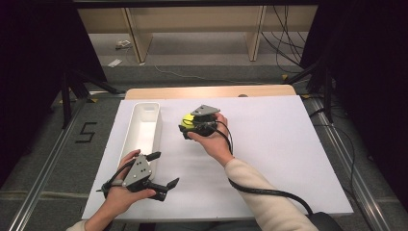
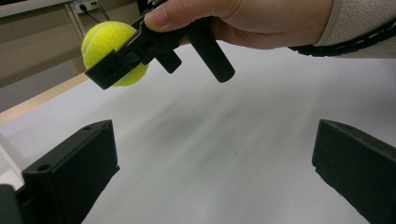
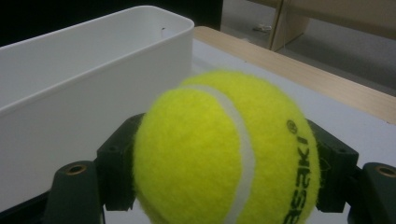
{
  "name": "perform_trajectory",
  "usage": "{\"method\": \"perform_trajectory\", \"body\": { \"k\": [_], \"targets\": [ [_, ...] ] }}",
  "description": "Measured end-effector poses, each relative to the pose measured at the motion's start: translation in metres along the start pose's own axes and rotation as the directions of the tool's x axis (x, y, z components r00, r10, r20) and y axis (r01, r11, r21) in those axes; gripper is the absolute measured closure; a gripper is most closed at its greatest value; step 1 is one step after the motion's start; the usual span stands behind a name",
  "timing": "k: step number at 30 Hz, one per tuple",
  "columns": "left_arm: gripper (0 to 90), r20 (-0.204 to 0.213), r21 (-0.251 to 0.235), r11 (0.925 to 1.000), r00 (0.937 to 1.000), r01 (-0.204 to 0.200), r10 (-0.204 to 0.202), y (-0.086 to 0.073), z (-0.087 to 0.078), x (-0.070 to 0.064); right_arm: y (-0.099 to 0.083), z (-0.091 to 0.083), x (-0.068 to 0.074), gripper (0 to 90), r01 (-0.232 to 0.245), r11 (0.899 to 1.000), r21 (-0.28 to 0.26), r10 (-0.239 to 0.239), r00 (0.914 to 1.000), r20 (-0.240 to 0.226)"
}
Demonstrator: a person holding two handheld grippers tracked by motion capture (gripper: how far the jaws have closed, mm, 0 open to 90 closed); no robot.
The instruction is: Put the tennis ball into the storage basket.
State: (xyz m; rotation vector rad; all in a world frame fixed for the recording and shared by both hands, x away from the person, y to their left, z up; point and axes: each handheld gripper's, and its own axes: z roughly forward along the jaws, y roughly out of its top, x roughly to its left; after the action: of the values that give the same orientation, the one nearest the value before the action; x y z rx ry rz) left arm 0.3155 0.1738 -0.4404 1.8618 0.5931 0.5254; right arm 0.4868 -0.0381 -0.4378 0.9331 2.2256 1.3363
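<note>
A yellow tennis ball (image 1: 186, 120) is held a little above the white table sheet, just right of a long white bin (image 1: 140, 131). My right gripper (image 1: 188, 126) is shut on it, both jaws pressing the ball's sides (image 3: 224, 154). The bin (image 3: 93, 74) stands close beyond the ball in the right gripper view. My left gripper (image 1: 163, 169) rests near the table's front left, jaws wide apart with nothing between them (image 2: 215, 172). From the left gripper view the ball (image 2: 112, 51) and the right gripper (image 2: 126, 63) hang up ahead, with the hand above them.
The white sheet (image 1: 269, 144) covers most of the table, with a wooden edge (image 1: 211, 91) at the back. The bin looks empty inside. Wooden shelving legs and cables lie on the floor beyond the table.
</note>
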Motion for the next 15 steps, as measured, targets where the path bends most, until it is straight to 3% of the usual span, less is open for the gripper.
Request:
{"method": "perform_trajectory", "body": {
  "k": [15],
  "targets": [
    [0.0, 0.0, 0.0, 1.0, 1.0, -0.003, 0.003, 0.0001, -0.0001, 0.0, 0.0057, -0.0016, 0.0035, 27.1, 0.004, 1.0, -0.016, -0.004, 0.9999, -0.012]
  ]
}}
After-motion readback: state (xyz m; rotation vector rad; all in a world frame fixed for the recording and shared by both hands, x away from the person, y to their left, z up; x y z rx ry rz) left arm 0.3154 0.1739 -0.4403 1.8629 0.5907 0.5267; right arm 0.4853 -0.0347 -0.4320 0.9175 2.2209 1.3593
